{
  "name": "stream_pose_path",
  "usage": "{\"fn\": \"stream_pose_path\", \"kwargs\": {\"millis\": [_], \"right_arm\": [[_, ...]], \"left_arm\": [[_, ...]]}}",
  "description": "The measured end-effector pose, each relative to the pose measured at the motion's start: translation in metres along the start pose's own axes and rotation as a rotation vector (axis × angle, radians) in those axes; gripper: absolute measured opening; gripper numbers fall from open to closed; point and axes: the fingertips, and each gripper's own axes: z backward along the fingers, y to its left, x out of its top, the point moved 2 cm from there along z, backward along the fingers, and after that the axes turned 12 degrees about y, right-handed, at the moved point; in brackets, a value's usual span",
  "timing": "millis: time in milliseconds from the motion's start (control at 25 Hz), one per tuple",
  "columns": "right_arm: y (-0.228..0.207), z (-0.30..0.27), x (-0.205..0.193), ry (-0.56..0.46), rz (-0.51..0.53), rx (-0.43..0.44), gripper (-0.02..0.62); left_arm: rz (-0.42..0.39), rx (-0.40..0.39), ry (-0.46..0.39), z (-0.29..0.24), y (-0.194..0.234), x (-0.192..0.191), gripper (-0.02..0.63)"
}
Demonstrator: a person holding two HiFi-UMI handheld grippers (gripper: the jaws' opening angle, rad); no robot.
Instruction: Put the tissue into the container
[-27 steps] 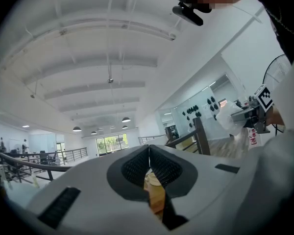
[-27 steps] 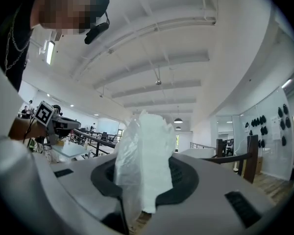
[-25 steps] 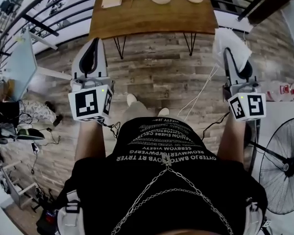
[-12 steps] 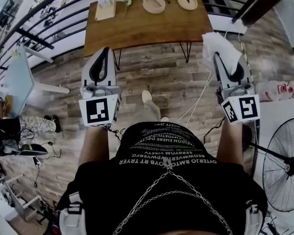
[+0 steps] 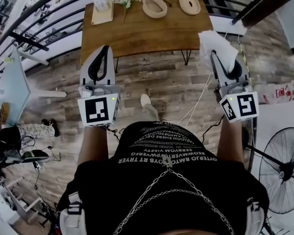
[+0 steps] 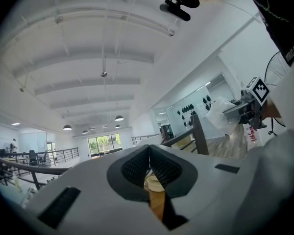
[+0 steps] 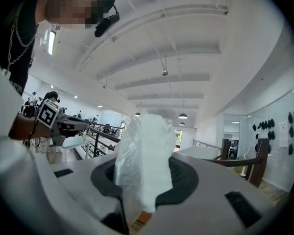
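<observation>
Left gripper (image 5: 104,51): raised in front of my chest, nose toward the near left part of the counter (image 5: 137,33). Jaws pressed together with nothing between them, as the left gripper view confirms (image 6: 148,153). That view shows ceiling past the tips, so this tool is tipped upward. It plays no part in the carry.

On the counter's far edge, right of centre, is an oval wooden container (image 5: 154,6). Its long axis runs roughly across the counter. A round wooden disc (image 5: 189,4) lies just beside it to the right, apart from it. I take the oval piece as the target and the disc possibly as its lid, but I cannot confirm either.

Right gripper (image 5: 214,57): jaws clenched on the tissue (image 5: 214,44). The tissue is crumpled and stands up out of the jaws, its long axis in line with them (image 7: 142,146). In the right gripper view (image 7: 141,177) the tips are wrapped by it and ceiling shows beyond, so this tool is tipped up as well. The tissue hangs over the floor (image 5: 157,82), just off the counter's near right corner.

Key relation: from the loaded jaws the container lies ahead across the counter and to the left. Both grippers stand about equally far from it. My judgement is that the right arm must reach forward and inward, then pitch down over the opening.
</observation>
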Motion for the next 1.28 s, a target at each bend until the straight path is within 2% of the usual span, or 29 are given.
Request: {"fn": "stream_pose_path", "kwargs": {"millis": [160, 360, 560, 720, 880, 1000, 1280], "right_arm": [[-0.011, -0.035, 0.01, 0.012, 0.014, 0.0, 0.133], [-0.024, -0.067, 0.033, 0.002, 0.033, -0.028, 0.133], [-0.02, -0.102, 0.051, -0.006, 0.045, -0.043, 0.133], [-0.019, -0.123, 0.068, -0.025, 0.067, -0.068, 0.133], [-0.021, -0.128, 0.073, -0.029, 0.094, -0.098, 0.133], [-0.029, -0.137, 0.067, -0.017, 0.078, -0.111, 0.133], [-0.047, -0.176, 0.053, -0.007, 0.052, -0.068, 0.133]], "left_arm": [[0.017, -0.009, 0.013, -0.038, 0.018, -0.003, 0.029], [-0.006, -0.027, -0.015, -0.073, 0.04, 0.009, 0.029], [0.019, -0.026, -0.006, -0.101, 0.076, 0.006, 0.029], [0.031, -0.052, -0.034, -0.122, 0.093, 0.008, 0.029], [0.056, -0.09, -0.046, -0.134, 0.092, 0.007, 0.029], [0.061, -0.113, -0.031, -0.143, 0.087, -0.001, 0.029], [0.04, -0.109, 0.019, -0.171, 0.084, -0.014, 0.029]]}}
